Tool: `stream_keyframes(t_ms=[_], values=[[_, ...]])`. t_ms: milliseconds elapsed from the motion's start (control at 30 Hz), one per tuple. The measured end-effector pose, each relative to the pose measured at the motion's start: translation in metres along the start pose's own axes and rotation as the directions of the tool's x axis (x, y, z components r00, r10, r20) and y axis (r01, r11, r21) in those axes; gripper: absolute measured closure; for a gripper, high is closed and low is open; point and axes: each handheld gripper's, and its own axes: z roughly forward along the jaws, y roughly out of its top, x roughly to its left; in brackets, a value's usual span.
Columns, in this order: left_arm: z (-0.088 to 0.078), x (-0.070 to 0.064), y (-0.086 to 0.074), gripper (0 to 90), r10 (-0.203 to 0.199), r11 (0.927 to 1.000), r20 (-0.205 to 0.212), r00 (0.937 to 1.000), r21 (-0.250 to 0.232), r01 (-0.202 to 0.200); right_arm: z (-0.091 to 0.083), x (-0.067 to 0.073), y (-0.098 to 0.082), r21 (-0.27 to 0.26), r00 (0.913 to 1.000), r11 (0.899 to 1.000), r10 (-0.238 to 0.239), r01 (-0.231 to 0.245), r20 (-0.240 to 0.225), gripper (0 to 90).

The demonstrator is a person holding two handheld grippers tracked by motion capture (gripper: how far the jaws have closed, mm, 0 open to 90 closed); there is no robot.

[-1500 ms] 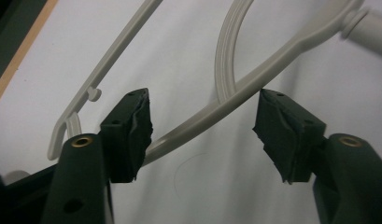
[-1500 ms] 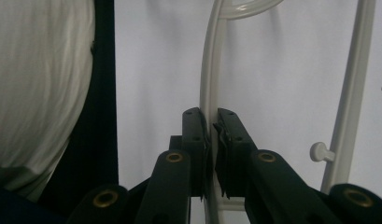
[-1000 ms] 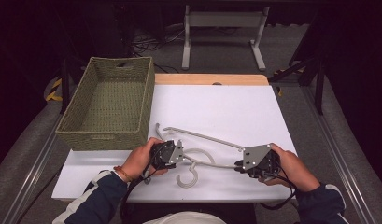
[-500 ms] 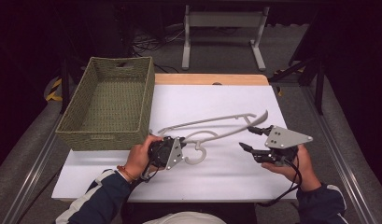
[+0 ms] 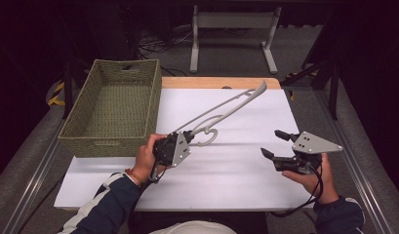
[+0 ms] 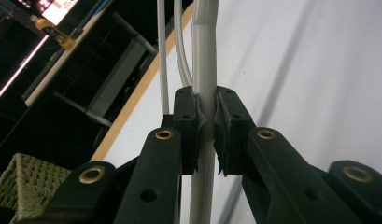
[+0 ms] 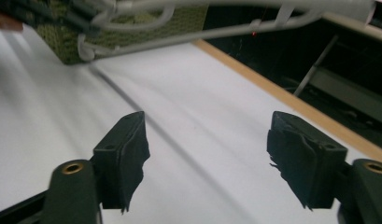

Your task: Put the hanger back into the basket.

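Observation:
A pale grey plastic clothes hanger (image 5: 226, 108) is lifted off the white table, slanting up toward the far right with its hook (image 5: 208, 138) near the holding hand. My left gripper (image 5: 187, 137) is shut on one end of the hanger (image 6: 203, 70); its pads (image 6: 193, 122) squeeze the grey bar. My right gripper (image 5: 275, 143) hovers at the right of the table with its jaws wide apart and nothing between them. In the right gripper view the hanger (image 7: 235, 18) crosses the top, well beyond that gripper (image 7: 207, 161).
A woven green basket (image 5: 114, 105) stands at the left on the white tabletop (image 5: 246, 165); the basket (image 7: 188, 21) also appears behind the hanger. The wooden table edge (image 5: 211, 83) runs along the far side. A metal stand (image 5: 231, 34) is on the floor beyond.
The right gripper let go of the hanger and drew back to the right, open. The left gripper swung the hanger up so it now points toward the far right.

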Motion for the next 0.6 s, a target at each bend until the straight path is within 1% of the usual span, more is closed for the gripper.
stream_keyframes(t_ms=[33,67,100,133,167,200,267,333,367,400,433,467,500,533,600], values=[[0.000,0.001,0.001,80.6,-0.002,1.0000,-0.013,0.9999,-0.004,0.002,0.003,0.002,-0.002,0.018,1.0000,1.000,0.002,-0.002,0.000,19.2],[-0.001,0.001,0.002,80.6,-0.019,0.9998,-0.025,0.9995,-0.007,0.019,0.009,0.007,-0.004,0.049,1.0000,0.999,0.000,0.001,-0.001,17.9],[-0.001,0.003,0.003,80.6,-0.016,0.9998,-0.024,0.9996,-0.013,0.015,0.013,0.011,-0.006,0.069,0.9998,0.997,-0.018,0.018,0.001,15.9],[-0.002,0.004,0.003,80.6,-0.027,0.9993,-0.022,0.9994,-0.028,0.026,0.016,0.014,-0.007,0.079,0.9995,0.996,-0.030,0.029,0.004,15.0],[-0.003,0.004,0.004,80.6,-0.029,0.9989,-0.026,0.9992,-0.037,0.028,0.020,0.018,-0.009,0.089,0.9994,0.995,-0.035,0.035,-0.004,14.6],[-0.005,0.005,0.006,80.6,-0.038,0.9983,-0.026,0.9989,-0.046,0.036,0.023,0.021,-0.010,0.093,0.9989,0.995,-0.044,0.045,-0.016,14.3],[-0.007,0.005,0.008,80.6,-0.036,0.9979,-0.031,0.9989,-0.054,0.034,0.029,0.025,-0.014,0.091,0.9984,0.995,-0.048,0.051,-0.031,14.1],[-0.012,0.007,0.013,80.6,-0.042,0.9959,-0.036,0.9985,-0.081,0.039,0.033,0.027,-0.017,0.101,0.9978,0.993,-0.059,0.062,-0.030,13.9],[-0.012,0.007,0.013,80.6,-0.042,0.9959,-0.036,0.9985,-0.081,0.039,0.035,0.028,-0.018,0.105,0.9976,0.992,-0.065,0.067,-0.026,13.9],[-0.013,0.007,0.014,80.6,-0.033,0.9953,-0.040,0.9986,-0.092,0.029,0.036,0.028,-0.019,0.110,0.9974,0.991,-0.068,0.070,-0.026,13.9],[-0.015,0.006,0.017,80.6,-0.011,0.9952,-0.058,0.9983,-0.098,0.005,0.037,0.028,-0.020,0.111,0.9975,0.991,-0.067,0.069,-0.022,13.9],[-0.016,0.006,0.019,80.6,-0.005,0.9955,-0.057,0.9984,-0.095,-0.001,0.037,0.027,-0.020,0.112,0.9976,0.991,-0.068,0.069,-0.015,13.9],[-0.016,0.006,0.020,80.6,-0.003,0.9944,-0.054,0.9986,-0.106,-0.002,0.038,0.028,-0.020,0.115,0.9975,0.991,-0.071,0.071,-0.011,13.9],[-0.017,0.006,0.021,80.5,-0.012,0.9943,-0.057,0.9983,-0.106,0.006,0.038,0.028,-0.020,0.115,0.9972,0.991,-0.074,0.075,-0.010,13.9],[-0.017,0.008,0.023,80.6,-0.001,0.9935,-0.066,0.9978,-0.114,-0.006,0.038,0.027,-0.021,0.109,0.9972,0.991,-0.075,0.075,-0.009,13.9]])
